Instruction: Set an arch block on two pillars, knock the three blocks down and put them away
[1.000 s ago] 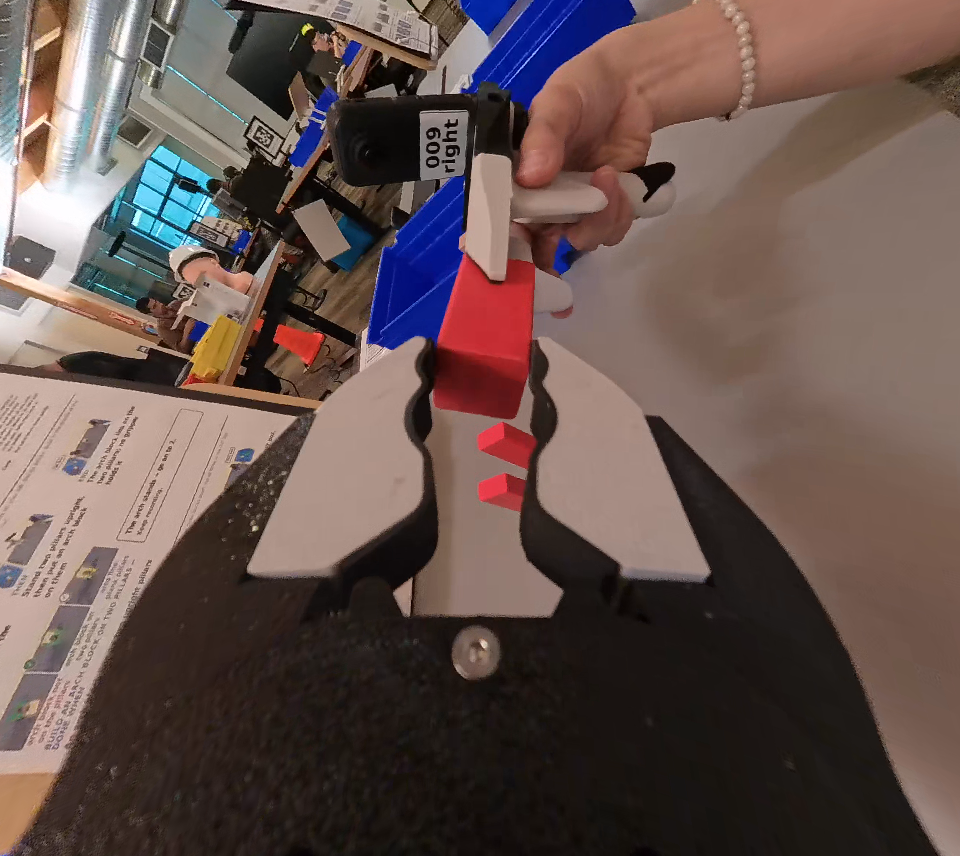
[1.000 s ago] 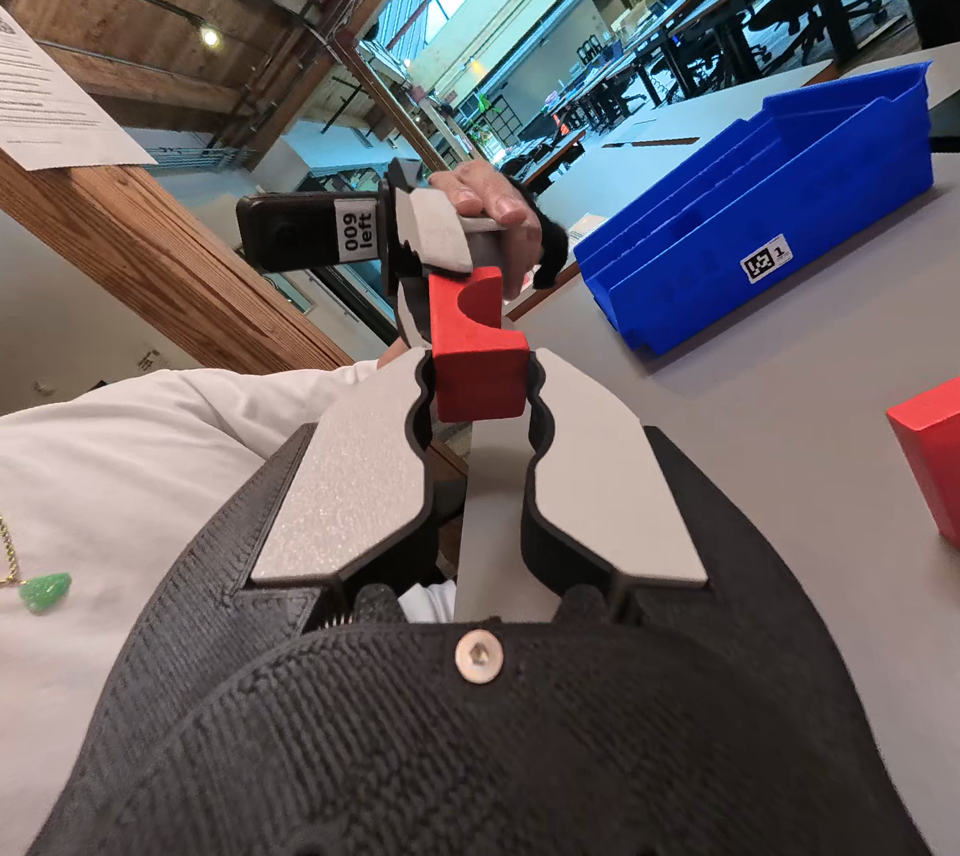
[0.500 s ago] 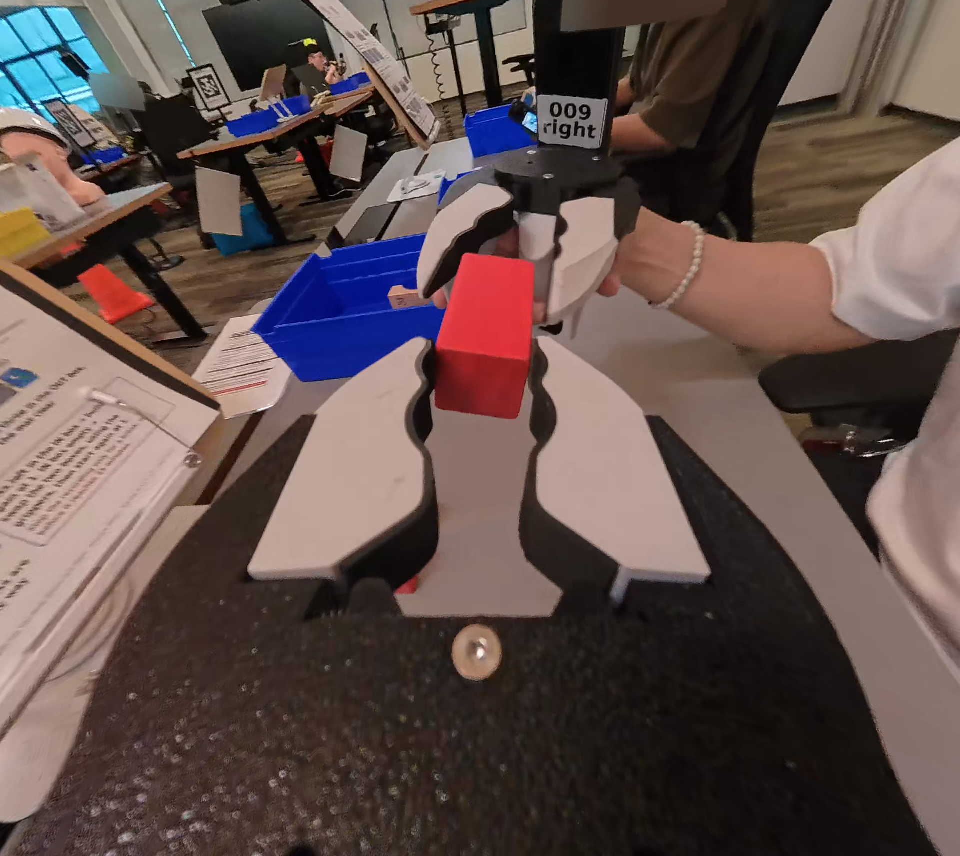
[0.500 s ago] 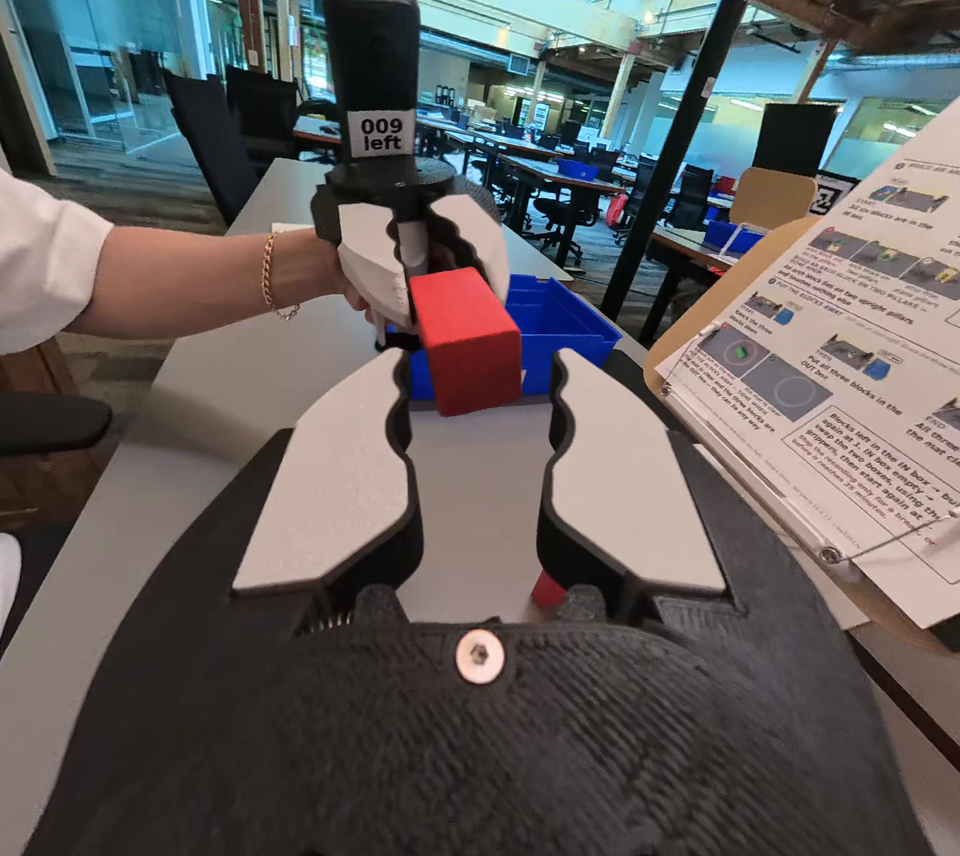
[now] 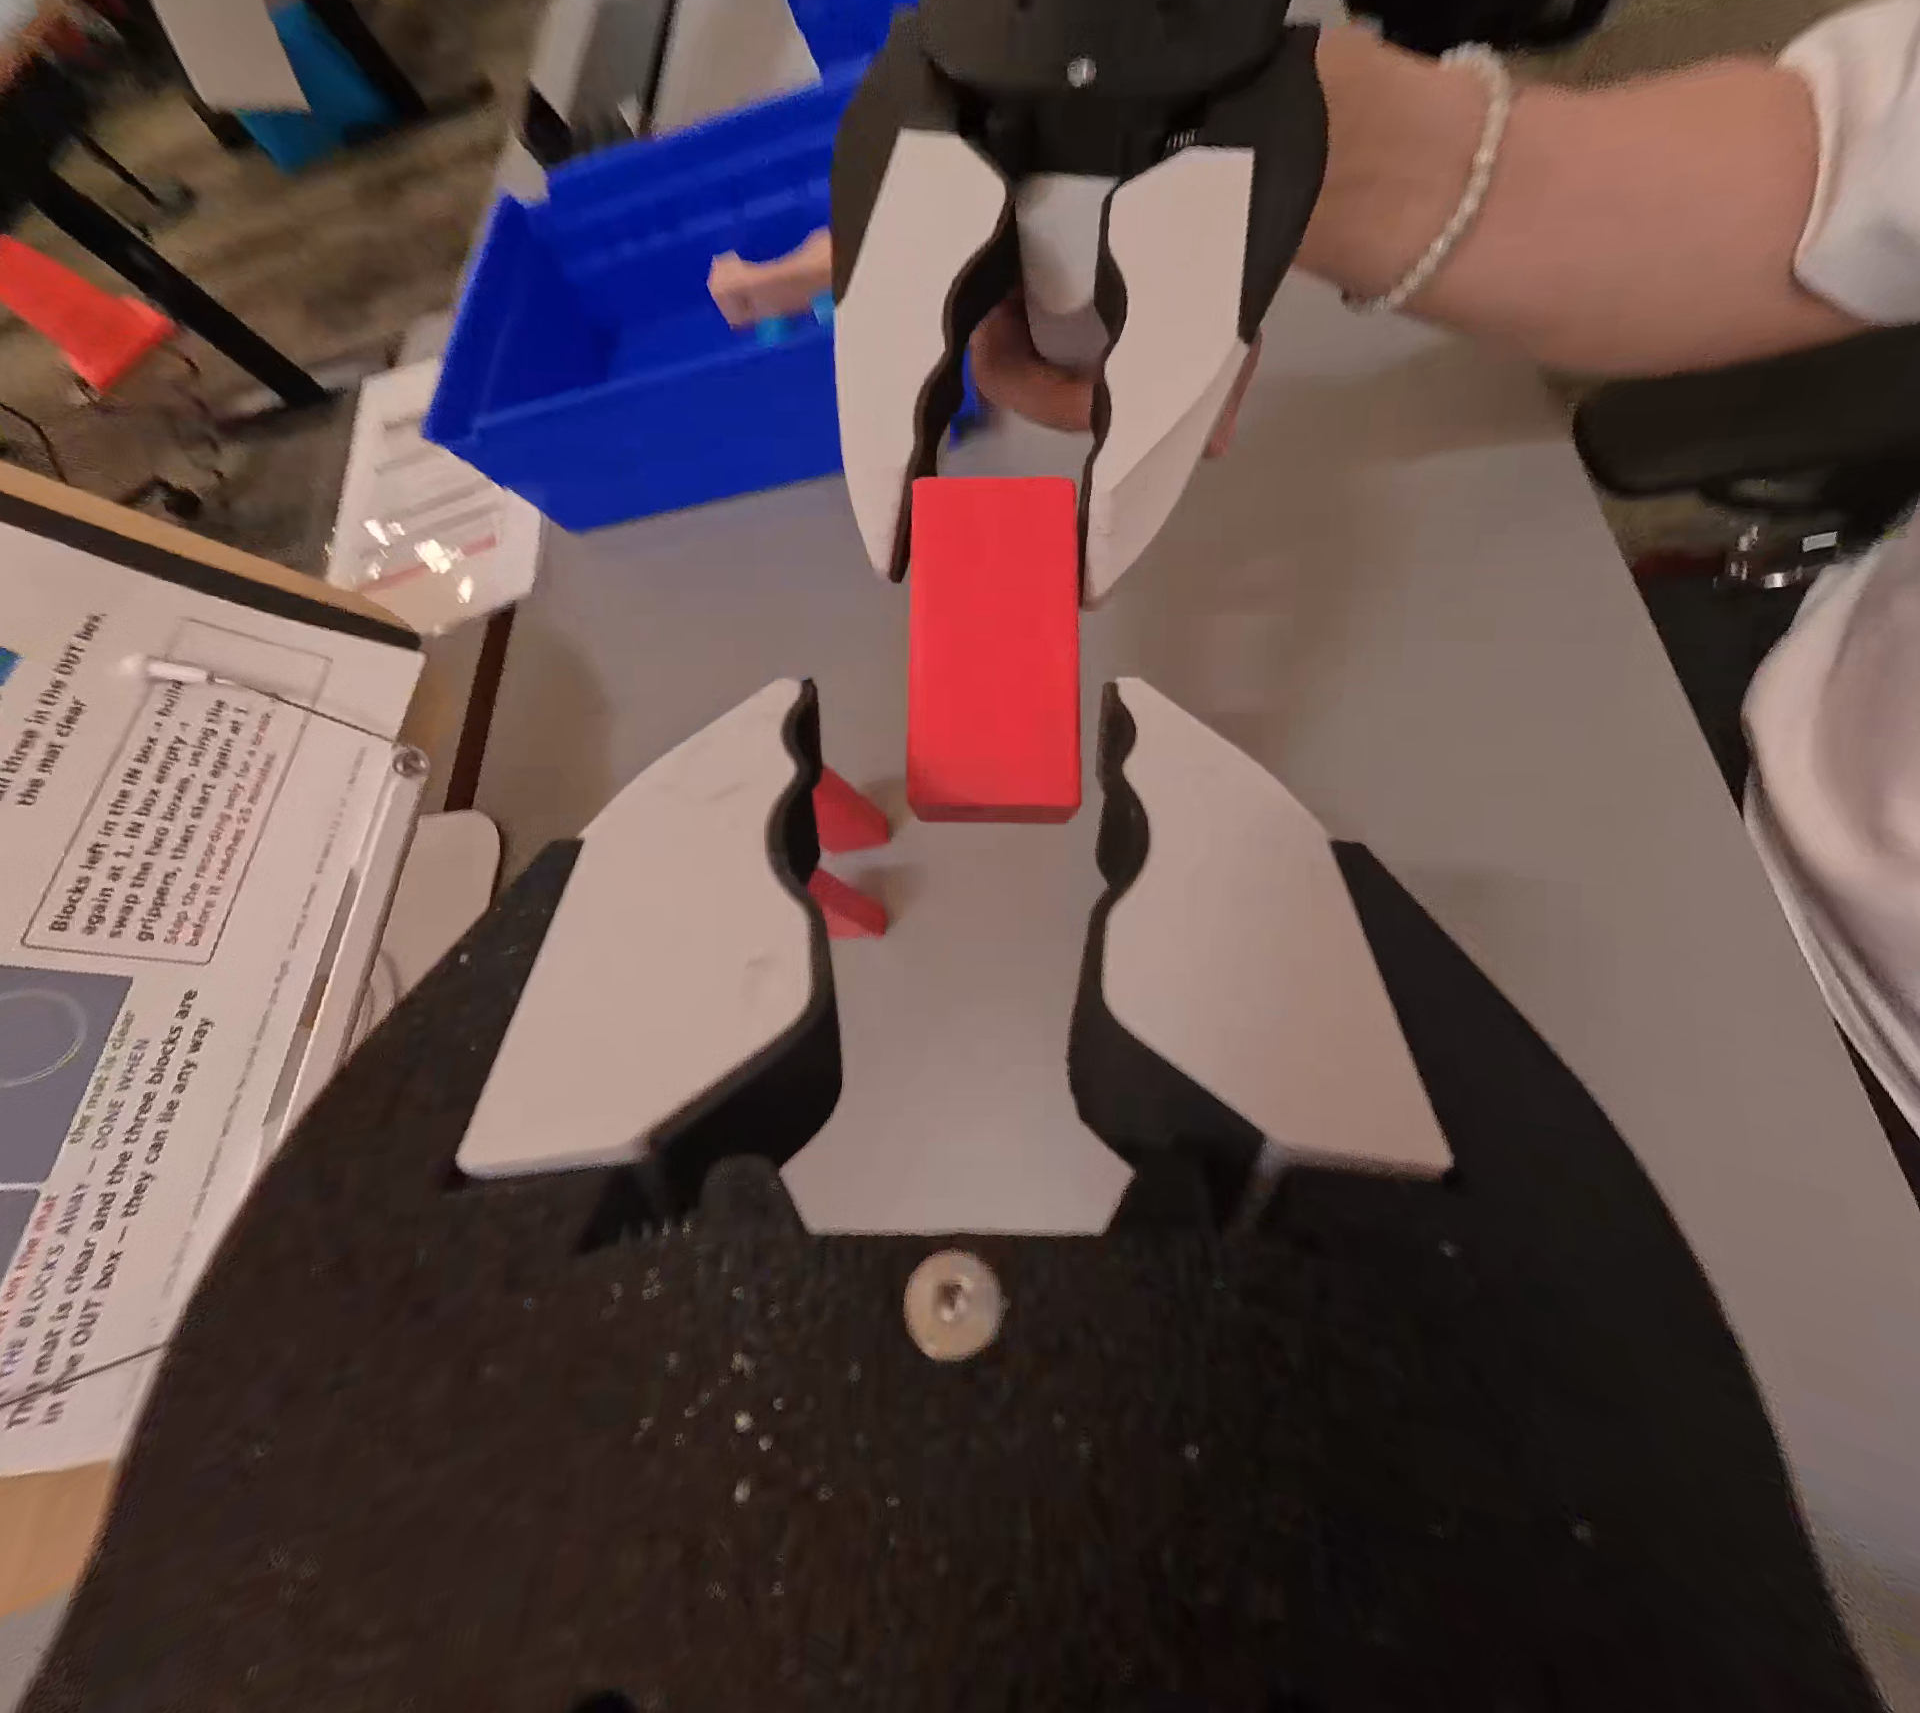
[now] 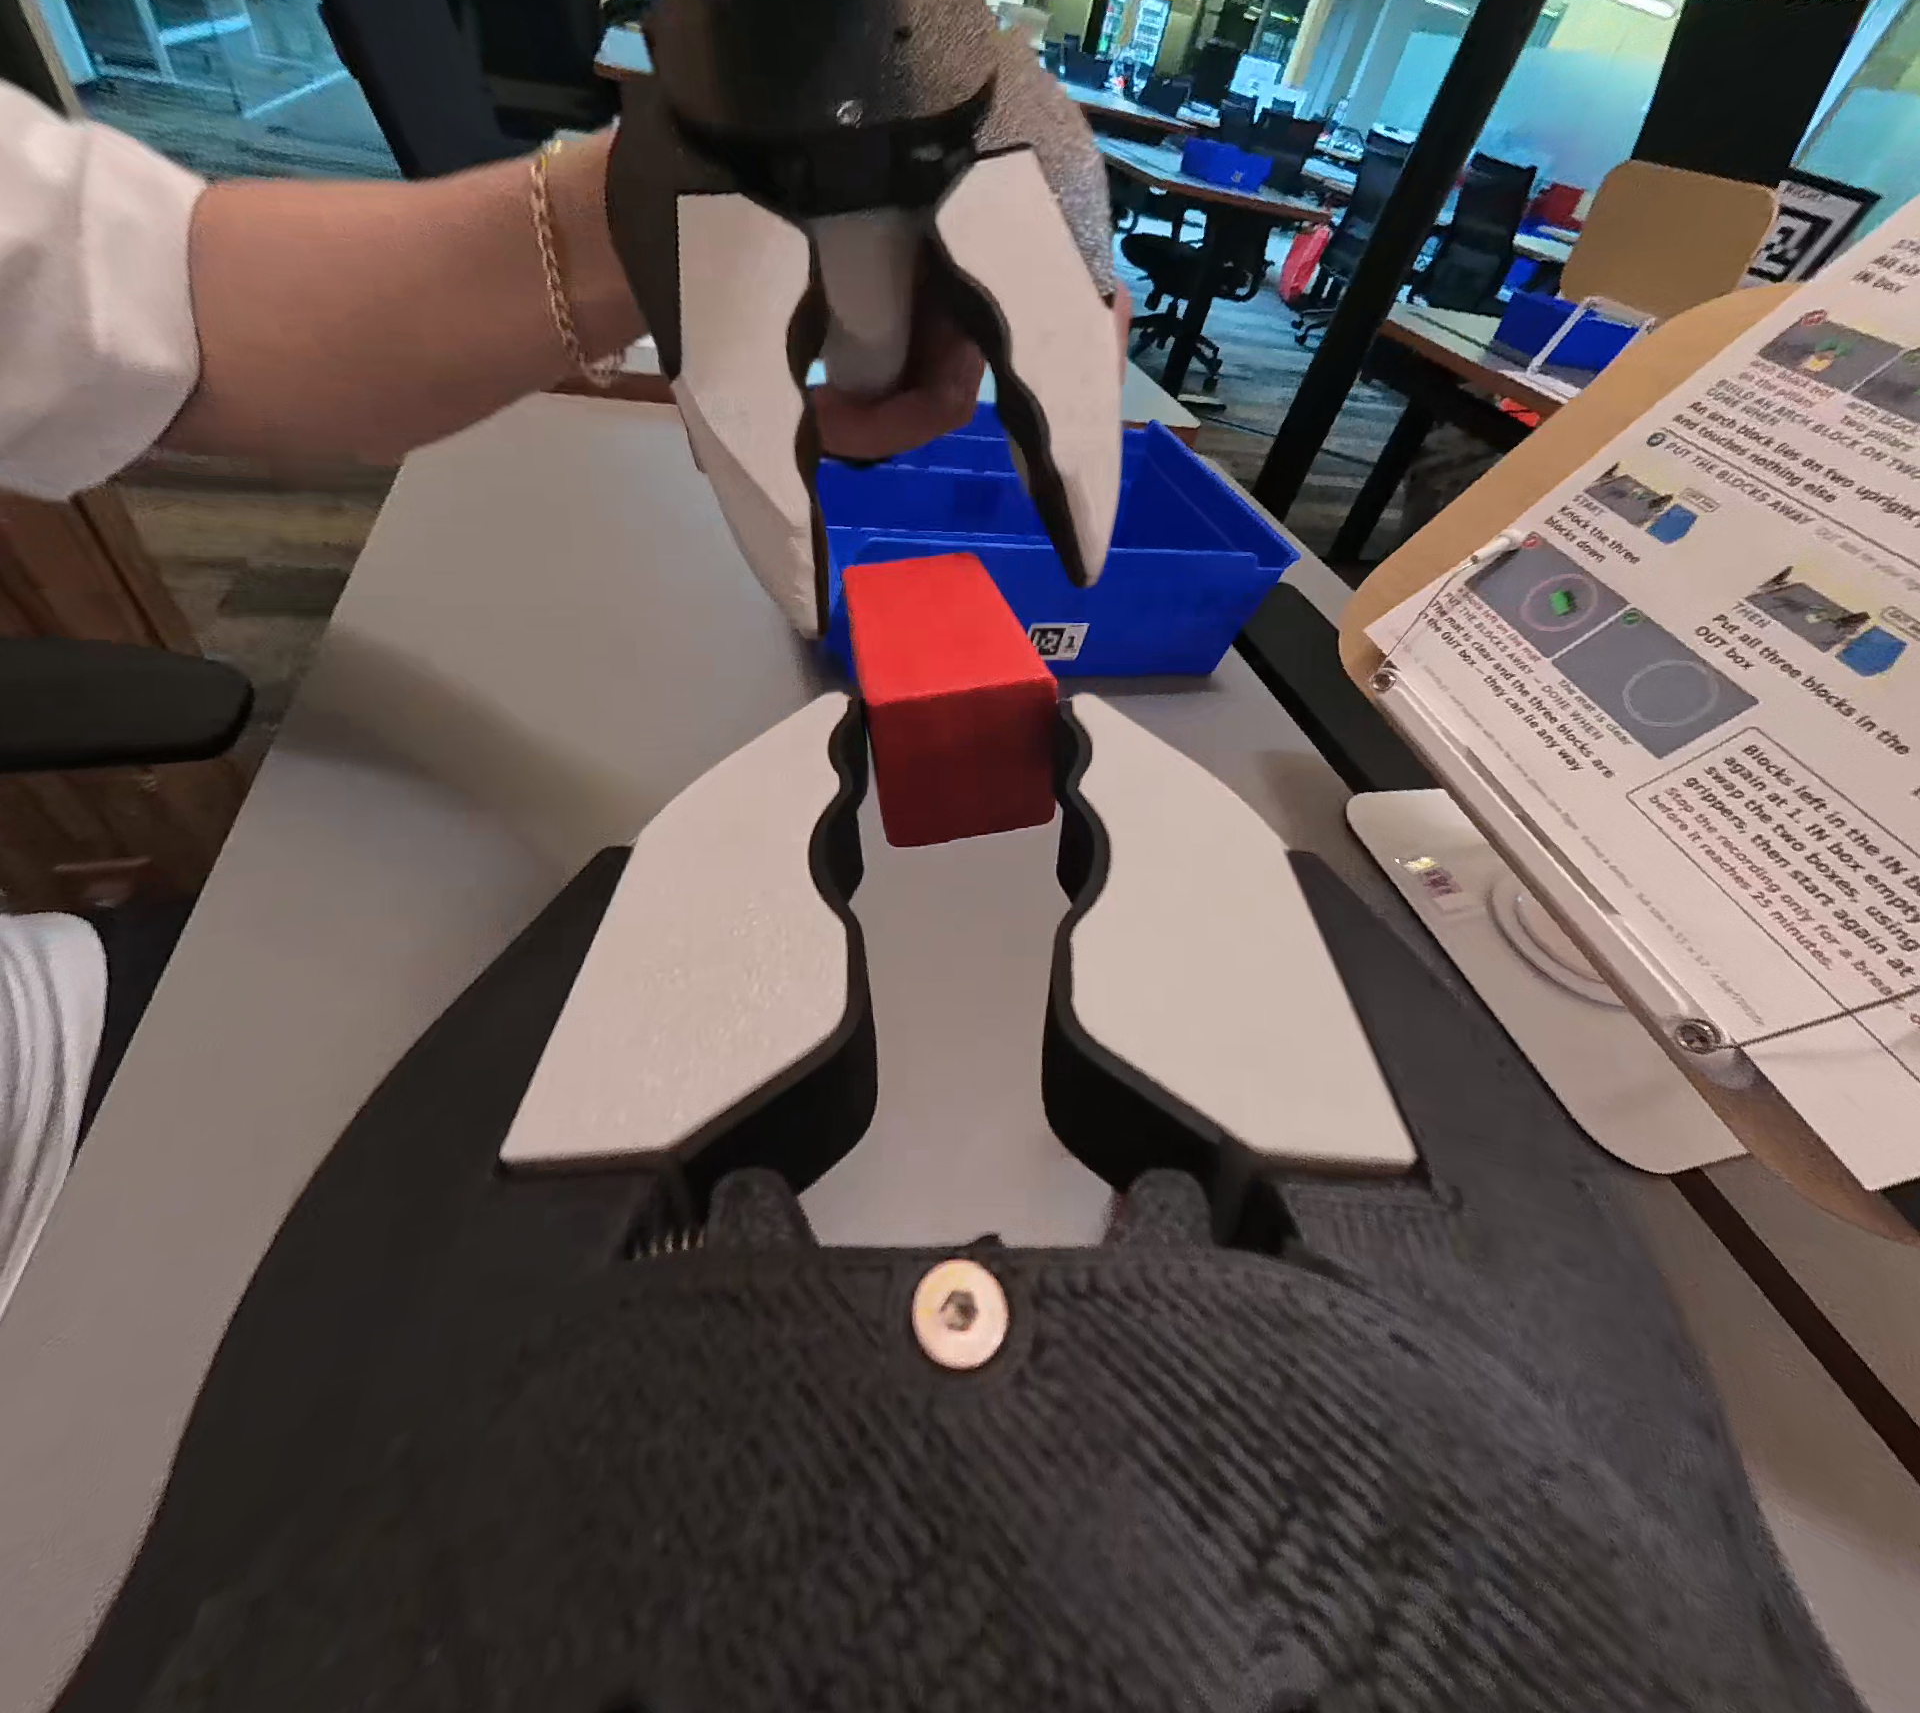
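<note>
A red rectangular block (image 5: pixel 992 645) sits lengthwise between both grippers. My right gripper (image 6: pixel 958 713) is shut on one end of the red block (image 6: pixel 951 707); in the left wrist view the right gripper (image 5: pixel 992 572) pinches the block's far end. My left gripper (image 5: pixel 956 702) is open, with a gap on each side of the block's near end. In the right wrist view the left gripper (image 6: pixel 940 593) hangs spread over the block's far end. Two small red pieces (image 5: pixel 847 816) lie on the table, partly hidden behind my left finger.
A blue bin (image 5: pixel 623 333) with a tan block (image 5: pixel 769 281) inside stands at the far side of the grey table (image 5: pixel 1351 728). A blue bin (image 6: pixel 1143 593) also shows in the right wrist view. An instruction board (image 6: pixel 1714 624) stands beside the table edge. A person's arms hold both grippers. My two grippers' fingertips are within a few centimetres of each other.
Half a second ago my left gripper was shut on the red block and my right was open. Now the right is shut on it and the left has opened. Both views tilted downward.
</note>
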Tool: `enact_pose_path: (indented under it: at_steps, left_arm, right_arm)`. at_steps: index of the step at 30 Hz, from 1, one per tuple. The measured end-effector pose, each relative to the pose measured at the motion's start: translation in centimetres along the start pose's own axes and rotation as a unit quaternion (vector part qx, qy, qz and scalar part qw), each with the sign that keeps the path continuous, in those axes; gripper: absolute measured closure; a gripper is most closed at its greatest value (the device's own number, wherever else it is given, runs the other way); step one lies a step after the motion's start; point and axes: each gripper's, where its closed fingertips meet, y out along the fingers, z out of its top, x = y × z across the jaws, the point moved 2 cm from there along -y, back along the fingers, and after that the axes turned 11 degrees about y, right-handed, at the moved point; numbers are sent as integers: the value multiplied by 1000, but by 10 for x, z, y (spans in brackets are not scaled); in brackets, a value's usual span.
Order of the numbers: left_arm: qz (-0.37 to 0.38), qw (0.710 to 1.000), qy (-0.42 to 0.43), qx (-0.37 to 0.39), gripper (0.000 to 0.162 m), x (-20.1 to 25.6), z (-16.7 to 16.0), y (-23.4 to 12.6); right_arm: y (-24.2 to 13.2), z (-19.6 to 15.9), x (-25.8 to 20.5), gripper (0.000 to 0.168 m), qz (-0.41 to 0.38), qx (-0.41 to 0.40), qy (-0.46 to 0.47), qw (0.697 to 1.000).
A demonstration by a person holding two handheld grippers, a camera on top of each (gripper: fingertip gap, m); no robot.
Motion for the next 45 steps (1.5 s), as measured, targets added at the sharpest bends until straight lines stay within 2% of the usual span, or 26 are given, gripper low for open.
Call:
enact_pose_path:
  at_steps: [3,7,9,10,18,19,21,23,33,38,45]
  left_arm:
    - [-44,997,9,-70,109,1,-2,8]
    - [-87,991,14,-101,114,3,1,16]
    - [-89,989,25,-114,128,2,0,20]
    - [-89,988,31,-119,130,2,0,22]
    - [-108,979,29,-171,130,1,-13,38]
    - [-109,978,24,-174,130,-1,-15,40]
    - [-114,977,7,-182,130,-8,-20,40]
    - [-112,975,-13,-193,130,-19,-25,40]
    - [-141,944,-44,-294,130,-62,-64,70]
    - [-149,932,-45,-327,130,-69,-86,89]
    - [-156,926,-51,-339,130,-69,-103,100]
  right_arm:
    - [3,-2,-2,133,-2,-8,-5,1000]
    - [4,-5,2,133,-18,-8,10,1000]
    - [3,-9,2,133,-15,-15,20,1000]
    - [3,-10,4,134,-21,-14,19,999]
    - [-3,-28,12,133,-45,-41,31,998]
    - [-5,-30,17,129,-63,-37,28,997]
    - [-12,-39,22,109,-90,-46,31,994]
    - [-19,-49,22,103,-103,-54,38,992]
    - [-54,-61,26,102,-133,57,102,984]
    - [-67,-63,33,102,-140,59,108,983]
    - [-63,-65,32,102,-124,60,115,984]
